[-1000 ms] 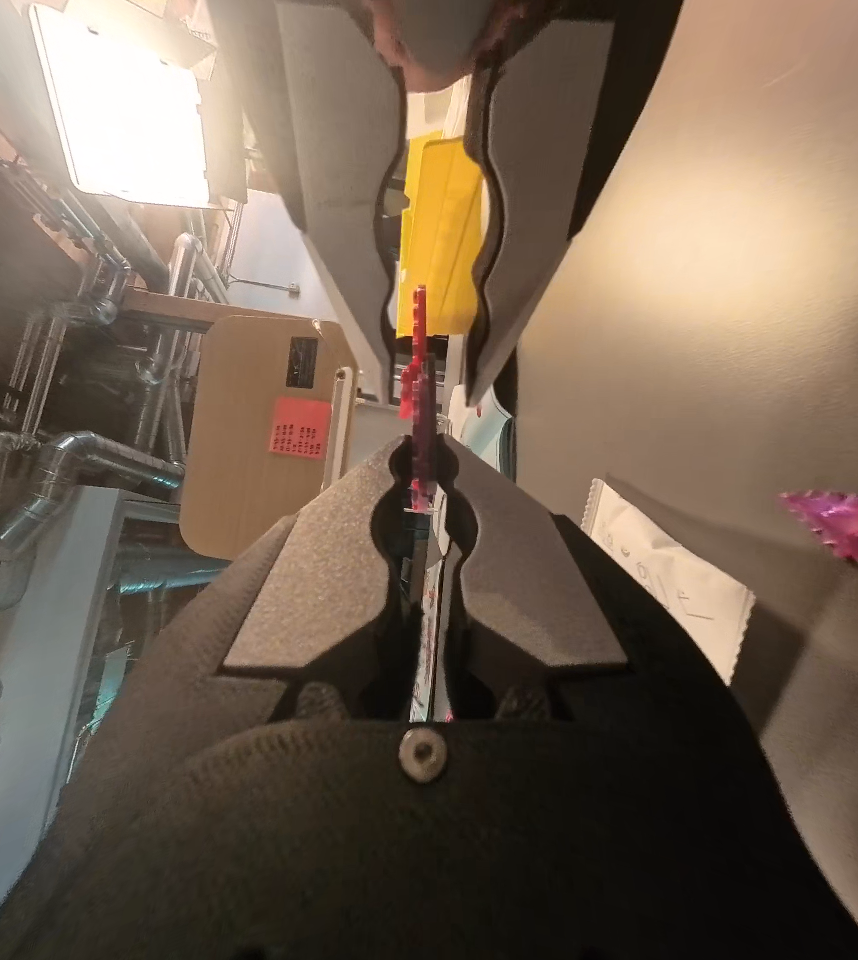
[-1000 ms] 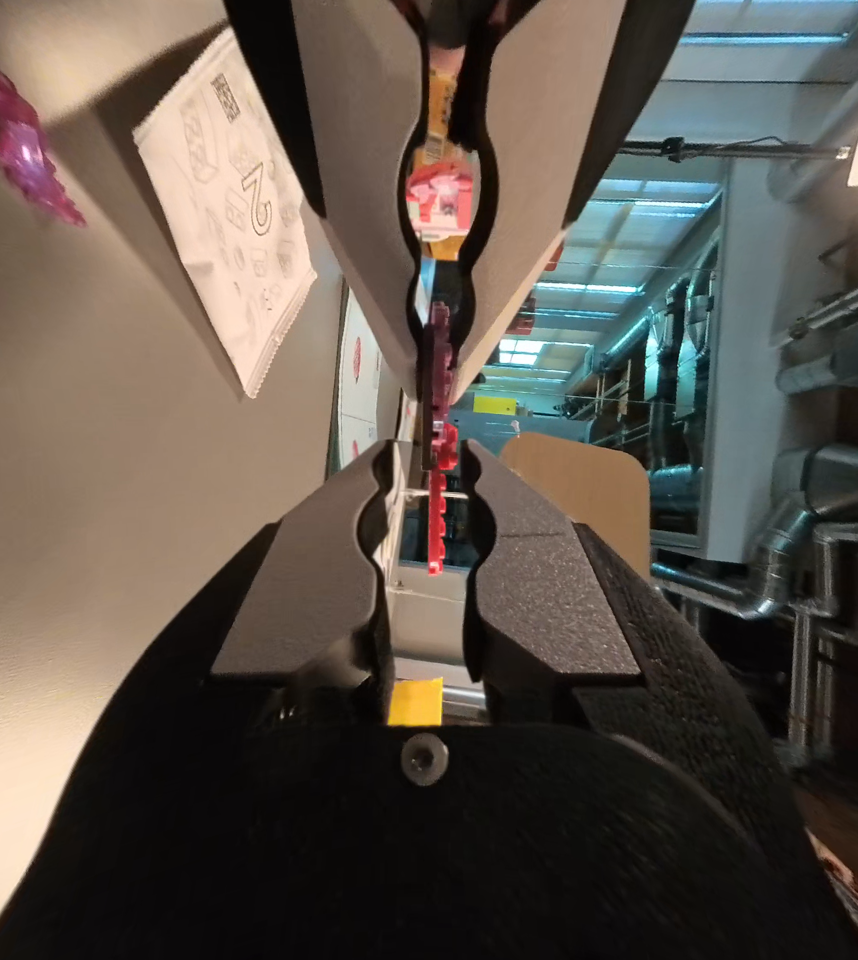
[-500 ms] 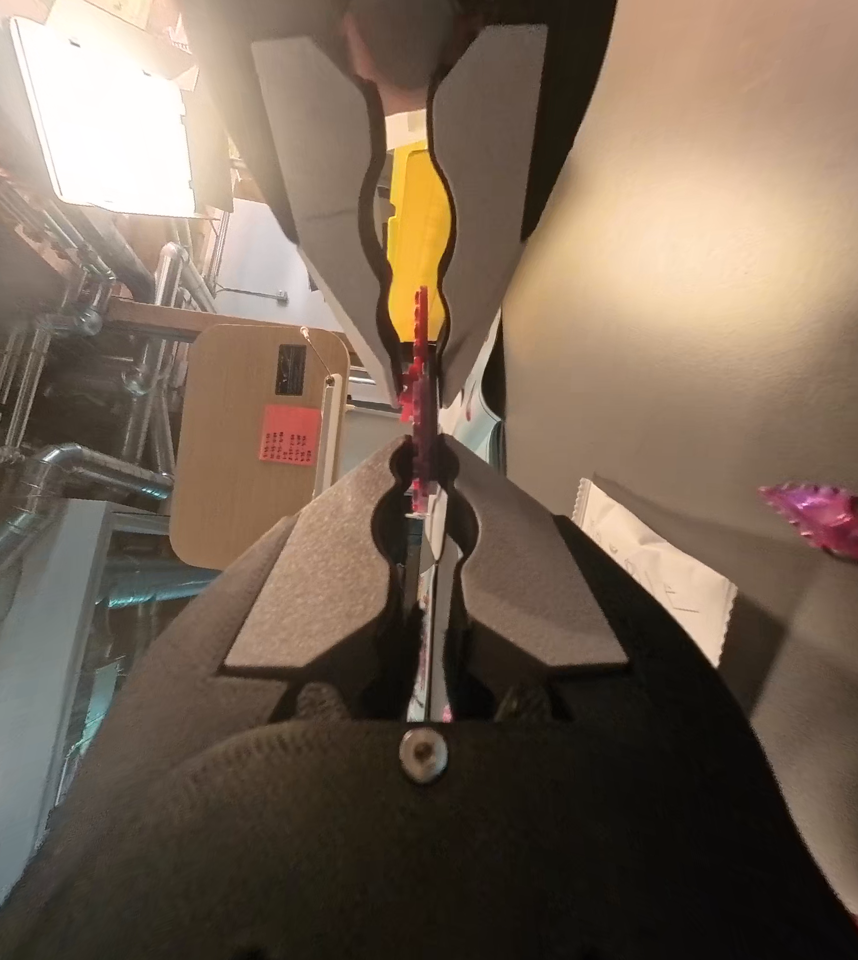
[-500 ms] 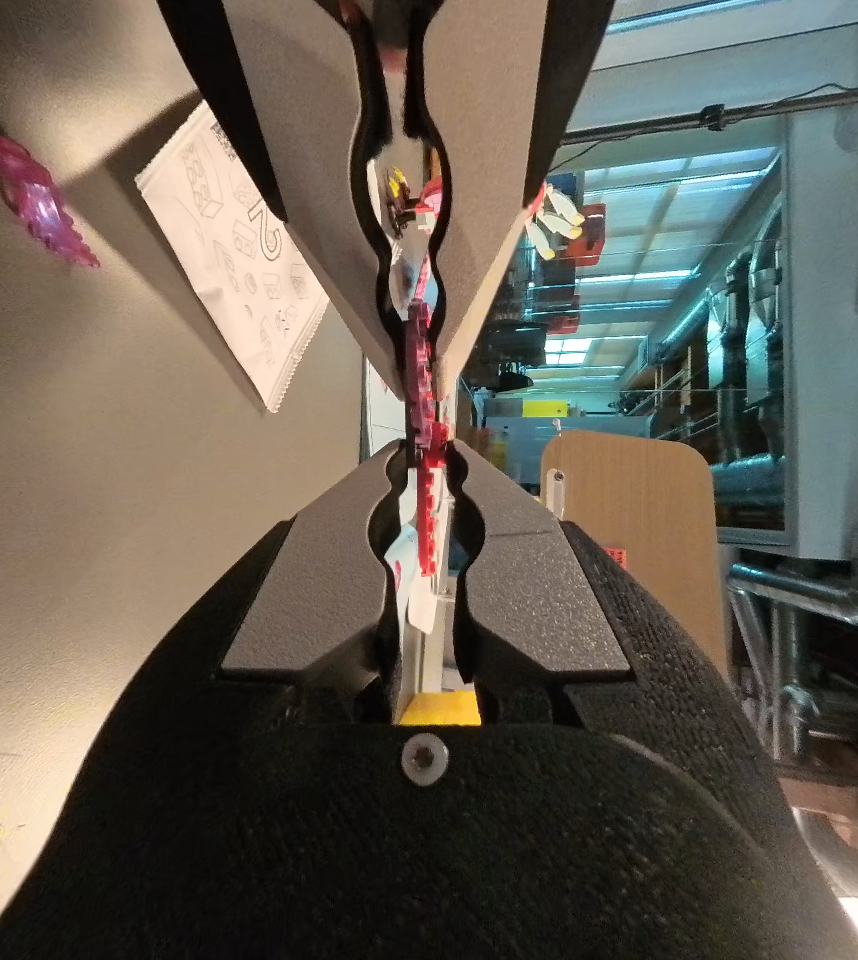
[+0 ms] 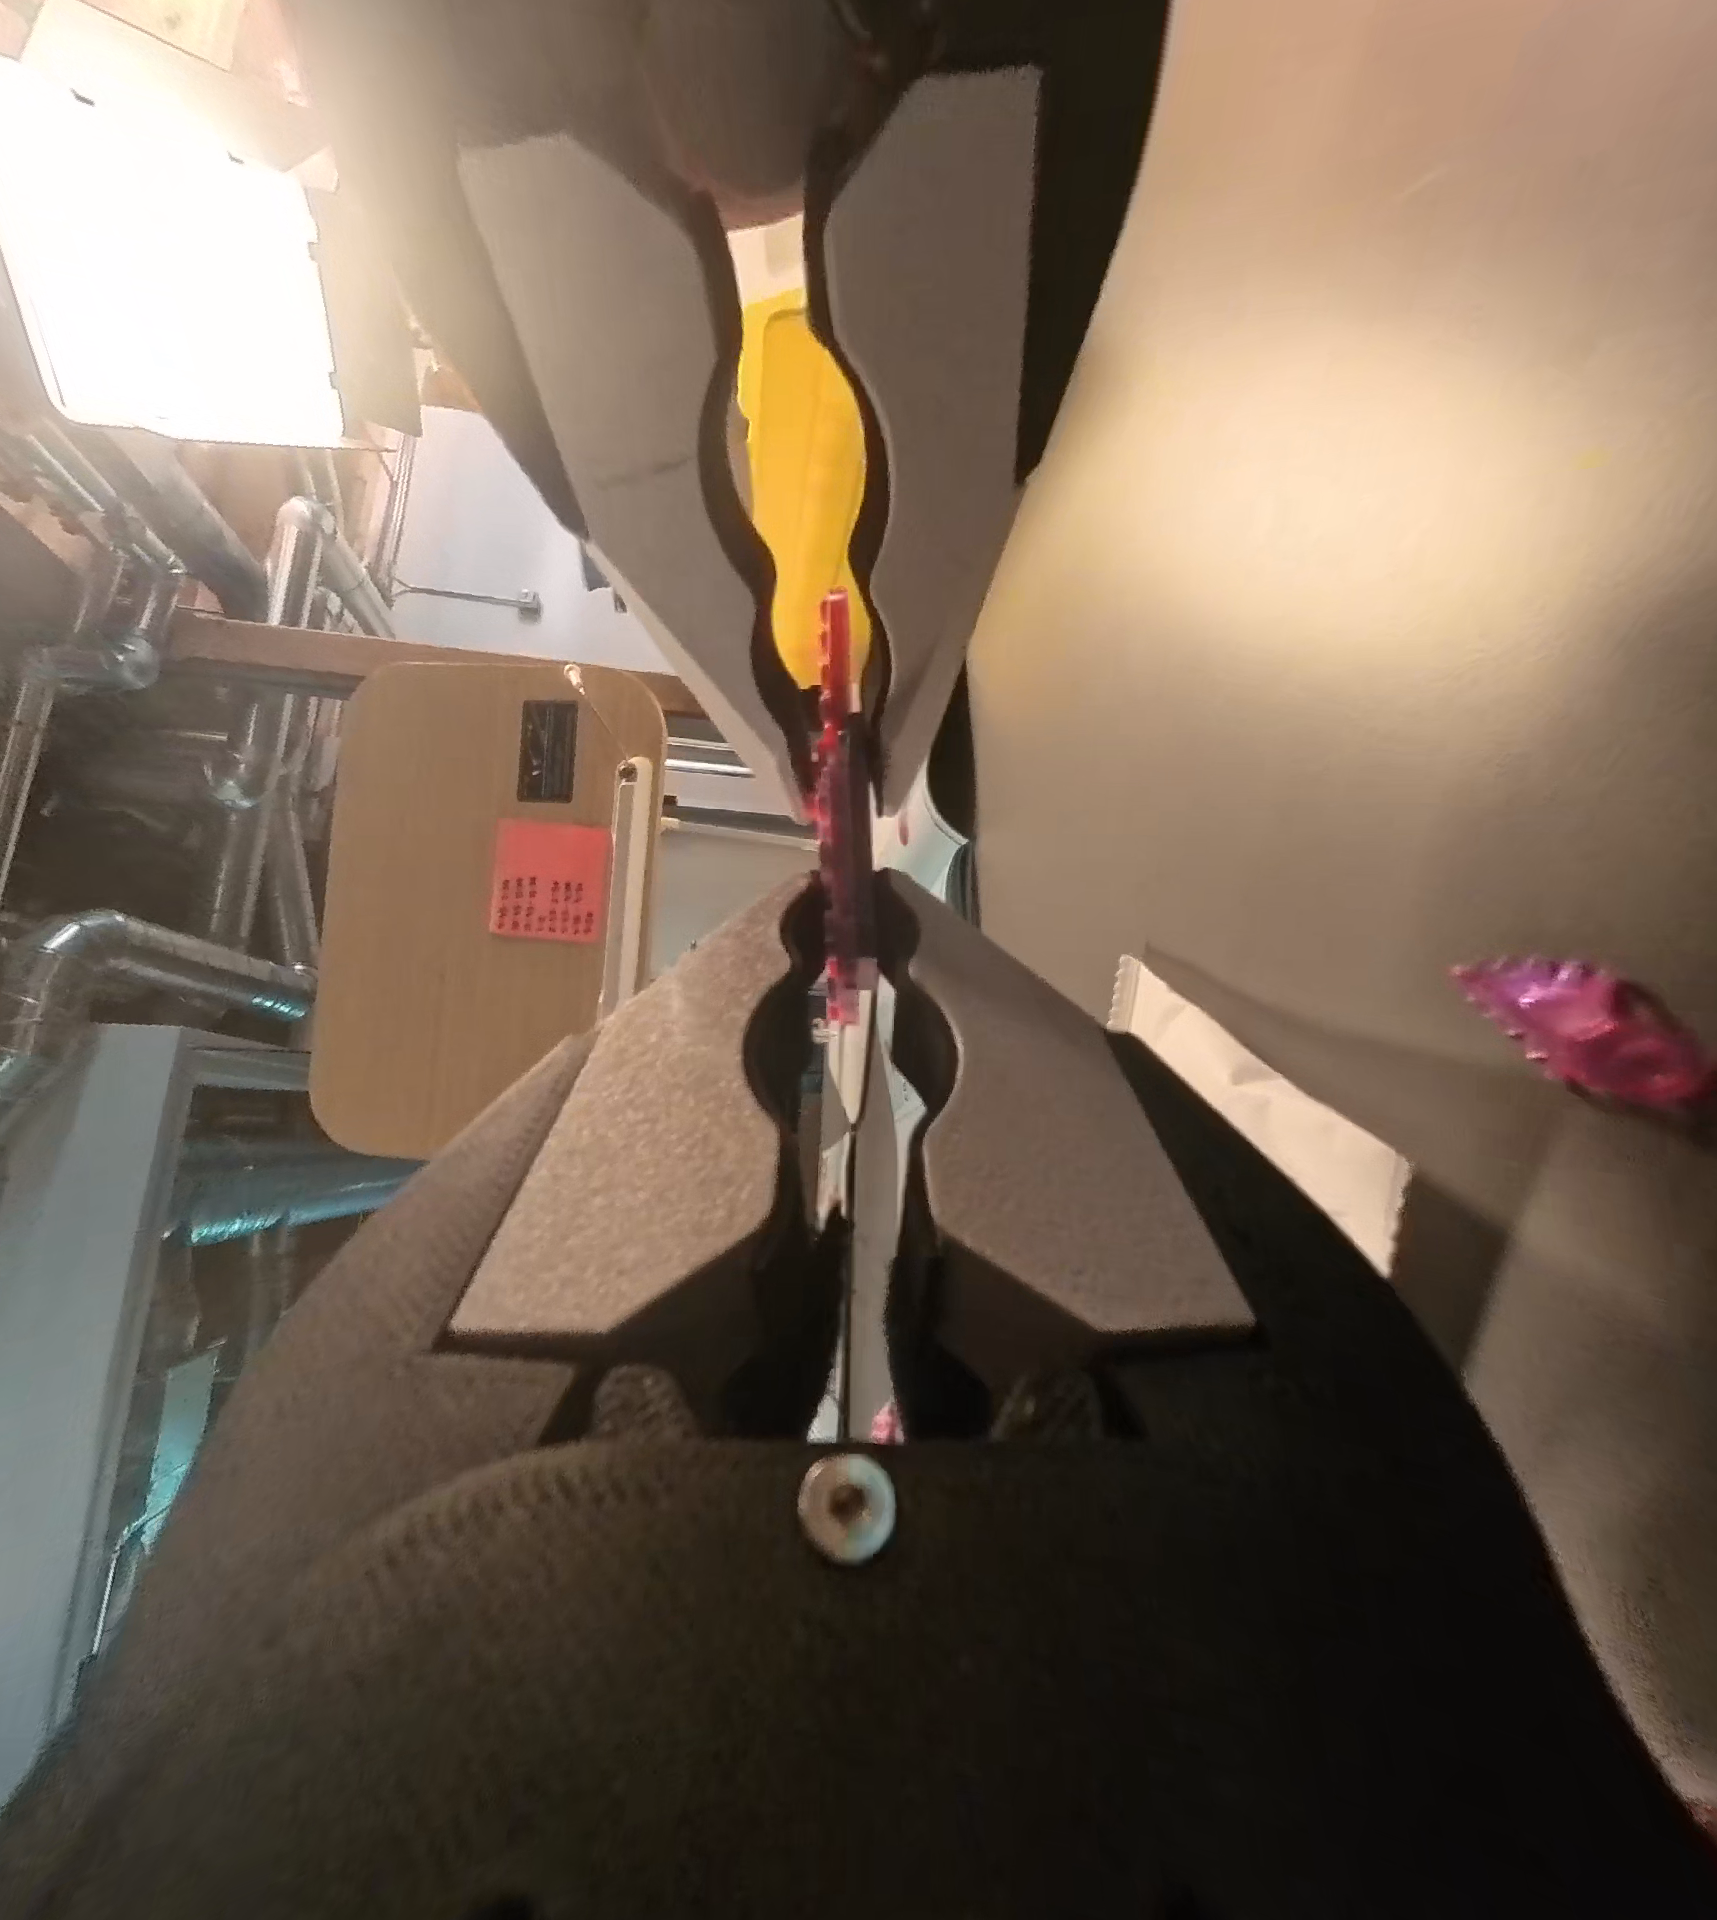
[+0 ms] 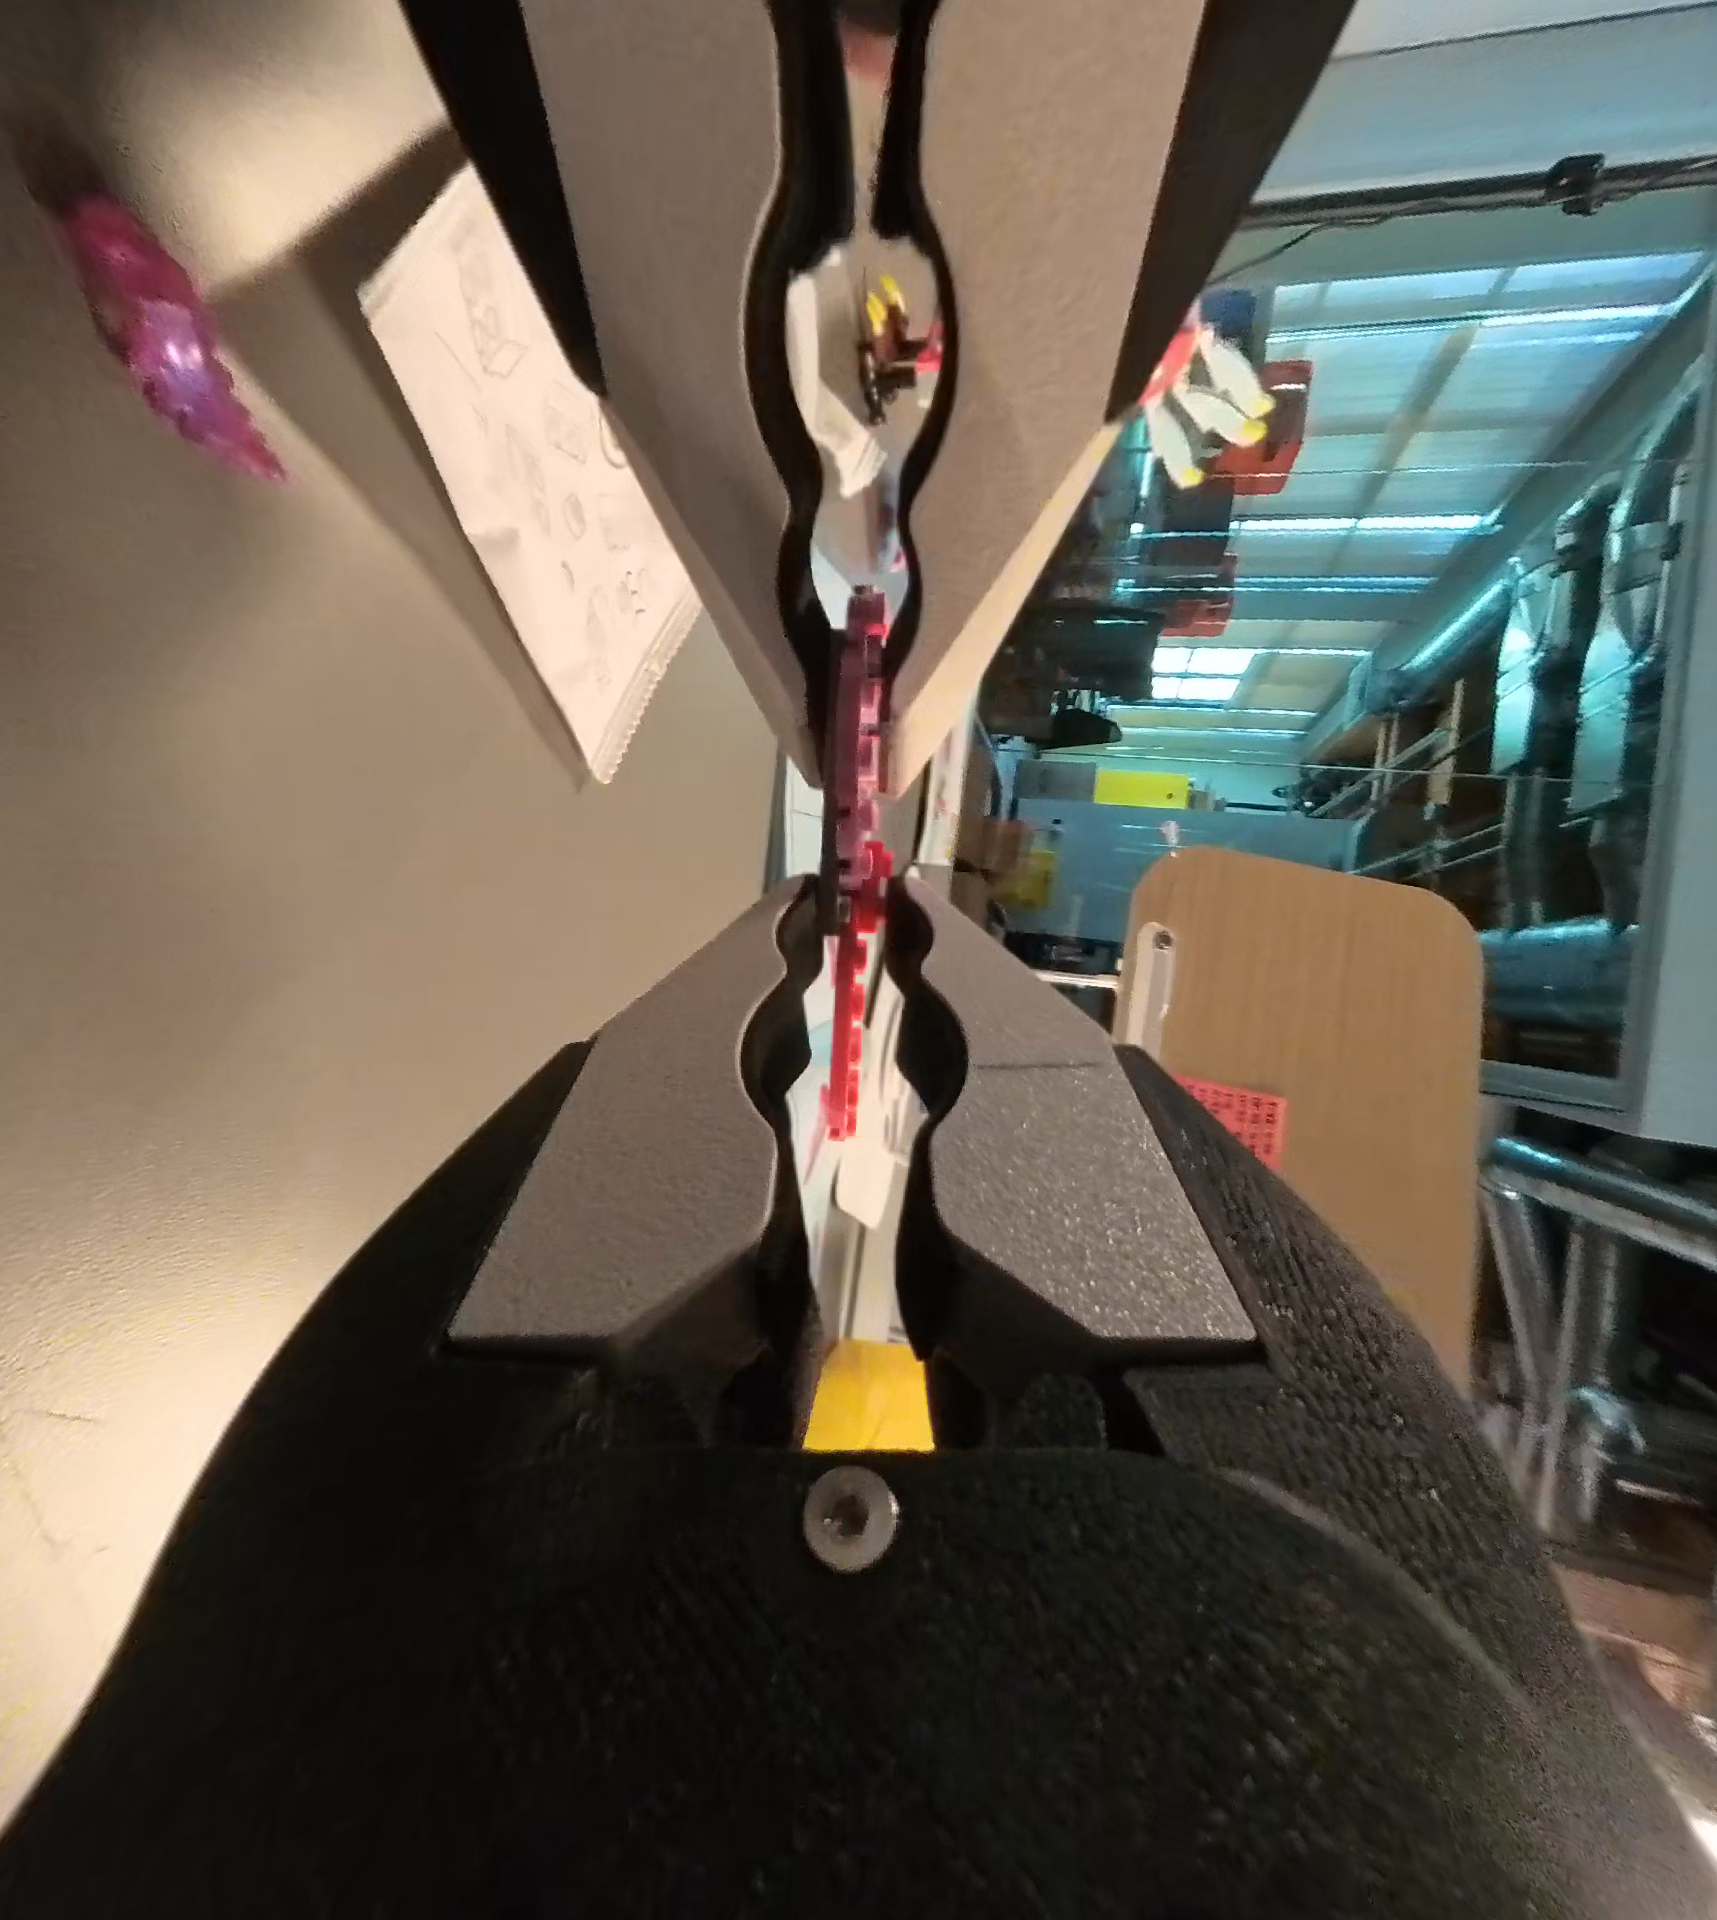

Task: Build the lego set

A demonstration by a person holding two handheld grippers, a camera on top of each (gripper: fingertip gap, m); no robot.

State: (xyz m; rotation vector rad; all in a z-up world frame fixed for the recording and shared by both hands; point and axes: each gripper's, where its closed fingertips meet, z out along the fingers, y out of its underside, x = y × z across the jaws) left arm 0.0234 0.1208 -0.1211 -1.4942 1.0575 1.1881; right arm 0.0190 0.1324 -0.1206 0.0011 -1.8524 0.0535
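Jaws: both narrow, tip to tip | left gripper (image 5: pixel 846 896) clamps magenta plate (image 5: pixel 846 852) | right gripper (image 6: pixel 859 902) clamps red plate (image 6: pixel 852 997)

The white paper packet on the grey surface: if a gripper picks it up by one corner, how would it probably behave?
The white paper packet looks thin and flat, so it would probably be light and droop somewhat. It lies flush on the grey surface, so getting a finger beneath may be hard. Its serrated edge suggests paper that could crease or tear.
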